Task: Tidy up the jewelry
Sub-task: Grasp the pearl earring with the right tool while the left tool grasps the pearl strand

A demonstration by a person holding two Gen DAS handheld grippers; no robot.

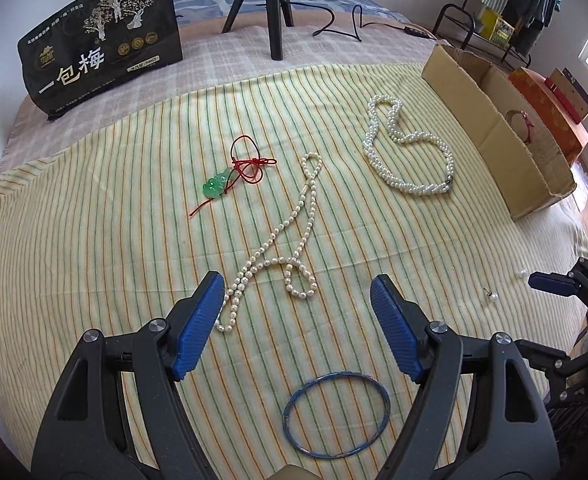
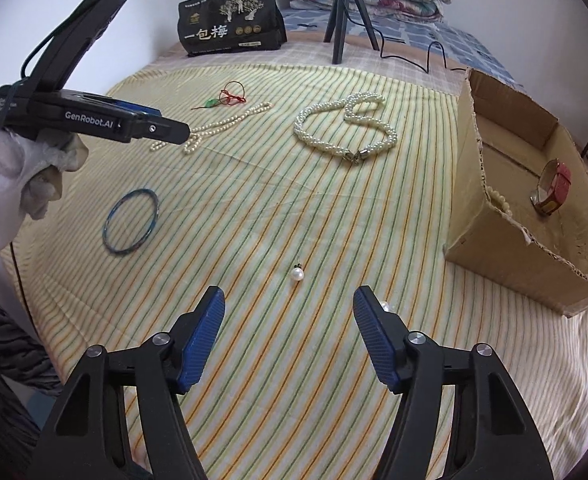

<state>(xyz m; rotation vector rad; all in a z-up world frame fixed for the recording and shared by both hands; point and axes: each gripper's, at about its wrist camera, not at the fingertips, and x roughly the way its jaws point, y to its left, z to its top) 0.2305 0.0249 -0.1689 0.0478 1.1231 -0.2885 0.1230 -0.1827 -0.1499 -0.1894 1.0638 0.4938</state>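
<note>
On the striped cloth lie a thin pearl strand, a thick twisted pearl necklace, a green jade pendant on red cord, a blue bangle and two pearl earrings. My left gripper is open and empty above the thin strand's near end, with the bangle below it. My right gripper is open and empty just short of one earring, with the other beside its right finger.
An open cardboard box stands at the right with a red-strapped watch and some pearls inside. A black snack bag and a tripod stand at the back.
</note>
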